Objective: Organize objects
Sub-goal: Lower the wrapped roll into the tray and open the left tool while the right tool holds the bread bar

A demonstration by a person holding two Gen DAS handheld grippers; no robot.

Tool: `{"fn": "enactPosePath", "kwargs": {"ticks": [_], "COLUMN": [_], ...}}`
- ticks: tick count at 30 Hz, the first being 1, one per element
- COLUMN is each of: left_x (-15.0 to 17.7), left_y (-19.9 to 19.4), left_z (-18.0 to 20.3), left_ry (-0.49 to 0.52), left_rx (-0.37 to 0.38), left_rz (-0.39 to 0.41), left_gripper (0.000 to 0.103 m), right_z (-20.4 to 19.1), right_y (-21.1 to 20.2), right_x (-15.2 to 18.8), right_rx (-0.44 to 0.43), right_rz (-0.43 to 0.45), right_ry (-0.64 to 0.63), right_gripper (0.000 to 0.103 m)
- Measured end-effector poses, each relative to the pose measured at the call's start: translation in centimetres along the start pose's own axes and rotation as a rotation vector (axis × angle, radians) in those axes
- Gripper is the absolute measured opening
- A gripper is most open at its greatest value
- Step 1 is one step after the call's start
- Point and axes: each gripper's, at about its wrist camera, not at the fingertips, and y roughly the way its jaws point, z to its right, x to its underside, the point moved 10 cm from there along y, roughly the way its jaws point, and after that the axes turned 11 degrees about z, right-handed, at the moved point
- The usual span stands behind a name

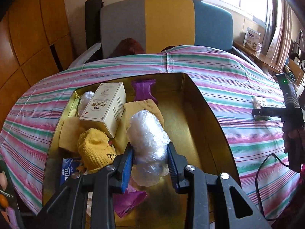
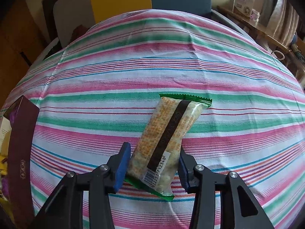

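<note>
the left gripper [image 1: 150, 164] is pointed steeply down into the gold-lined box [image 1: 202, 118], and its two blue-padded fingers are pressed against both sides of one crumpled clear plastic bundle [image 1: 147, 139], which is held above the box's near floor, roughly at its middle. the right gripper [image 2: 152, 167] is also tilted steeply down over the striped tablecloth [image 2: 114, 76]; its fingers are drawn in narrowly on one green-edged snack packet [image 2: 164, 143], whose near half lies between the pads while its far end points away and slightly to the right, well apart from the box's dark outer wall at the cloth's left edge. in the left wrist view the right gripper is seen at the right edge of the cloth, gripped by a person's hand [image 1: 293, 135], with a black cable [image 1: 266, 173] trailing below it. inside the box, along its left half, the following are counted: one white carton [image 1: 103, 108], one yellow knitted item [image 1: 95, 150], one purple plastic piece [image 1: 144, 89] at the far wall, one smaller clear bundle [image 1: 85, 103] in the far left corner, one blue packet [image 1: 69, 169] and one magenta sheet [image 1: 129, 200] at the near edge.
</note>
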Motion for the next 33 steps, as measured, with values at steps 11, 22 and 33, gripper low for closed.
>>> {"fn": "enactPosePath", "kwargs": {"ticks": [11,22,33], "left_x": [3.9,5.1,3.2], "left_y": [0.5,1.2,-0.6], "left_z": [0.7,-2.4,-3.8], "left_ry": [0.03,-0.061,-0.068], "left_rx": [0.06,0.066,0.056], "left_rz": [-0.079,-0.109,-0.033], "left_gripper": [0.034,0.04,0.062], "right_z": [-0.4,-0.4,-0.4], "right_y": [0.0,0.2,0.1], "right_x": [-0.1,-0.1,0.0], "right_rx": [0.023,0.028,0.051], "right_rz": [-0.001,0.007,0.012], "right_ry": [-0.03,-0.041,-0.057], "right_gripper": [0.045,0.043,0.043]}}
